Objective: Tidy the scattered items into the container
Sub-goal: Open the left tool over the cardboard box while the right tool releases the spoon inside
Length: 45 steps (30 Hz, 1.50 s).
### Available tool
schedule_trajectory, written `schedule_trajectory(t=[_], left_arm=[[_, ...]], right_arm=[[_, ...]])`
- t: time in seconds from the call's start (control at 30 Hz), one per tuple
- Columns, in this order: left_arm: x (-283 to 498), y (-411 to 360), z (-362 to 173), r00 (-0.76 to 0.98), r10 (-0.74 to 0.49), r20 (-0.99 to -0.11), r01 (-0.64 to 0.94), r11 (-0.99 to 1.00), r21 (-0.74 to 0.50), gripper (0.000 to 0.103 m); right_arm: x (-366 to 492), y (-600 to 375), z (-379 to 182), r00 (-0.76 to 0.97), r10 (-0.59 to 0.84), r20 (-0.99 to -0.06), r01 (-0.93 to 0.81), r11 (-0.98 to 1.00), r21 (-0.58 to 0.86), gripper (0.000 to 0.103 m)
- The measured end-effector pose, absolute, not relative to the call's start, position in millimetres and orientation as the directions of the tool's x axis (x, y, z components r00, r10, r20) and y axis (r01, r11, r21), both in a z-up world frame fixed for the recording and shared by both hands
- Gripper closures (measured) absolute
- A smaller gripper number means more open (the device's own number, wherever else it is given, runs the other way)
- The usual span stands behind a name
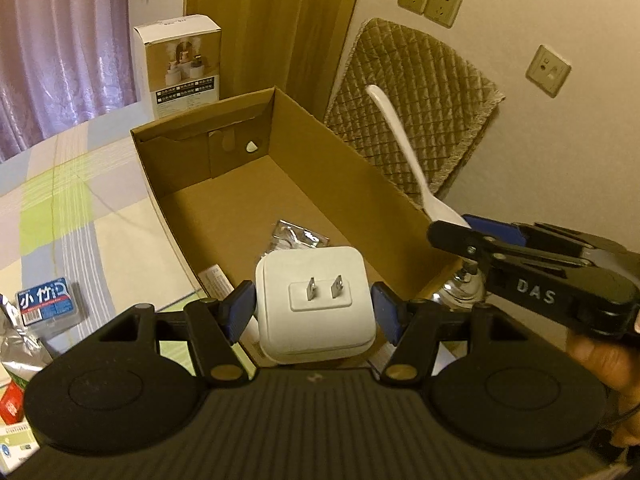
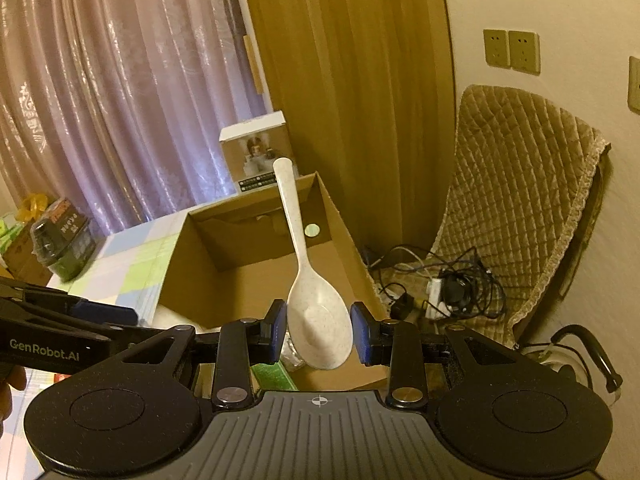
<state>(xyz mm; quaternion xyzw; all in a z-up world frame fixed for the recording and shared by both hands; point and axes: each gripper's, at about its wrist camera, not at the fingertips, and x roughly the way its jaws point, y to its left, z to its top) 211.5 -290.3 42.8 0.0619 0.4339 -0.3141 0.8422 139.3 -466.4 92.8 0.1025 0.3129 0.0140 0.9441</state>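
Observation:
My left gripper [image 1: 314, 310] is shut on a white plug adapter [image 1: 316, 308], prongs toward the camera, held over the near end of the open cardboard box [image 1: 168, 216]. My right gripper [image 2: 320, 334] is shut on the bowl of a white spoon [image 2: 316, 312], its handle pointing up and away above the same box [image 2: 344, 240]. The right gripper [image 1: 452, 232] with the spoon [image 1: 404, 156] also shows at the right of the left wrist view. A clear plastic packet [image 1: 296, 236] lies on the box floor.
The box stands on a checked cloth [image 1: 60, 208]. A small blue-labelled box [image 1: 48, 304] and other packets lie at the left. A white product box [image 1: 180, 64] stands behind. A quilted chair [image 2: 516, 200] and a cable tangle [image 2: 444, 288] are at the right.

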Motion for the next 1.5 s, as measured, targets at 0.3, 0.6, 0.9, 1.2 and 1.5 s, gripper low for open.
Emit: schedule_trajectory(t=[0.3, 0.6, 0.9, 1.2, 1.5], left_arm=[[216.5, -262.7, 37.2, 0.444, -0.447, -0.777, 0.542, 0.824, -0.166, 0.043], [207.8, -247.4, 32.6, 0.443, -0.44, -0.781, 0.517, 0.837, -0.179, 0.043], [206.0, -239.6, 35.0, 0.445, -0.447, -0.776, 0.508, 0.84, -0.193, 0.043], [203.6, -223.5, 31.5, 0.45, -0.436, -0.779, 0.486, 0.852, -0.196, 0.043], [190.5, -204.2, 26.8, 0.449, -0.424, -0.787, 0.459, 0.865, -0.203, 0.043]], right_arm=[[141.0, -466.7, 86.9, 0.794, 0.102, -0.599, 0.035, 0.976, 0.213, 0.066], [146.4, -461.0, 90.3, 0.793, 0.109, -0.6, 0.017, 0.98, 0.199, 0.066], [163.3, -458.0, 91.7, 0.81, 0.087, -0.58, 0.017, 0.985, 0.172, 0.032], [146.1, -470.6, 85.2, 0.806, 0.071, -0.587, 0.07, 0.974, 0.215, 0.022], [116.7, -469.9, 80.5, 0.792, 0.07, -0.607, 0.094, 0.968, 0.234, 0.022]])
